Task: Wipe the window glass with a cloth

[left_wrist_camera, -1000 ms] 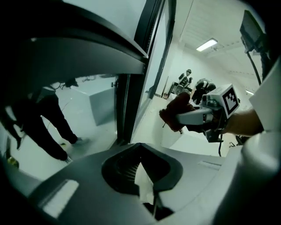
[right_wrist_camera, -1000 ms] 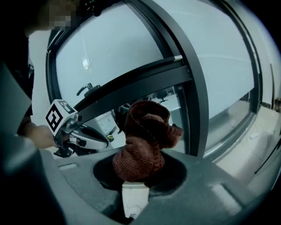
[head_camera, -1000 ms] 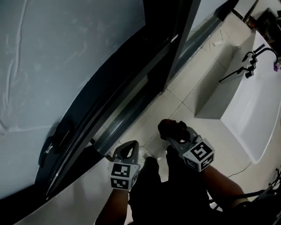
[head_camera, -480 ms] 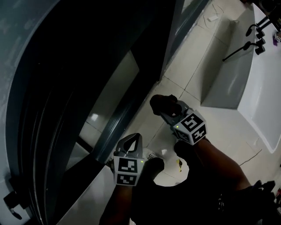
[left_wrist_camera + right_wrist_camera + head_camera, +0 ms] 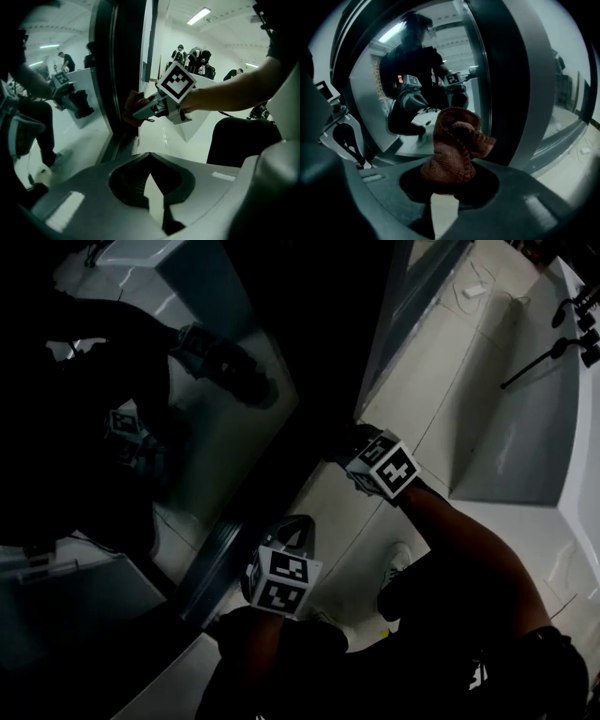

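Cloth [image 5: 452, 145], brown and bunched, sits pinched in the right tool [image 5: 449, 180], low beside the dark window glass [image 5: 131, 409]. Left tool [image 5: 149, 159] hangs lower, jaws pressed together on nothing.

The rust-brown knitted cloth [image 5: 454, 145] sits between the right gripper [image 5: 345, 444] jaws, seemingly touching the dark upright window frame [image 5: 347, 315]. The reflective glass pane [image 5: 216, 456] lies left of it, and the left gripper [image 5: 295, 521] is nearer the person.

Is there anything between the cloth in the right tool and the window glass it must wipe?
Nothing visible does. The right tool is shut on the cloth and faces the window glass directly, beside the dark frame. Only reflections show in the pane.
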`<state>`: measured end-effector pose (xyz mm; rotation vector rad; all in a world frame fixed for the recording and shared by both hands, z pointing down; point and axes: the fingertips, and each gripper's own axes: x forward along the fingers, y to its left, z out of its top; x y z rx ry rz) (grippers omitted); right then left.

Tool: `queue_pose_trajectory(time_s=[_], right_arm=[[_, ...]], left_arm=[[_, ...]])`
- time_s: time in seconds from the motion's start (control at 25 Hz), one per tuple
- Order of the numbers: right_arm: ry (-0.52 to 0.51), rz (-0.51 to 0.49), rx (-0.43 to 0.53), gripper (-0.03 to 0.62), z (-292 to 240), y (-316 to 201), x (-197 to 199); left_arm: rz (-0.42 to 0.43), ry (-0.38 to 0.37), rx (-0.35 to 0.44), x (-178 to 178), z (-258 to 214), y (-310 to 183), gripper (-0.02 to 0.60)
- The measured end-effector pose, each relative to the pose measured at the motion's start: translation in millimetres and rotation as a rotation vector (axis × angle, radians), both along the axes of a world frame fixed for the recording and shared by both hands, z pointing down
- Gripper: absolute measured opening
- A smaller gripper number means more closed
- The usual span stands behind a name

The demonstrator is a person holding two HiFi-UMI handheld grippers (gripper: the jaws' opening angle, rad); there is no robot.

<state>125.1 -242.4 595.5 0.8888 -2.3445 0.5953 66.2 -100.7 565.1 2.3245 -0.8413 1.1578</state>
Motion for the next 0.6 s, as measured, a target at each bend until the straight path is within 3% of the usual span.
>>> queue_pose_trajectory(time_s=[0.2,0.4,0.6], right_arm=[[0.119,-0.065,-0.052,0.081,83,-24,-1],[0.201,-0.103,-0.115,0.081,124,-46,-11],[0.233,-0.071,-0.128,0.081,150,-71,-4]], left_arm=[[0.065,0.005,-0.02,9,67,-1,0.015],[0.026,0.022,-0.038,6,103,-14,0.017],[0.018,-0.034,-0.028,2,151,-25,0.017]])
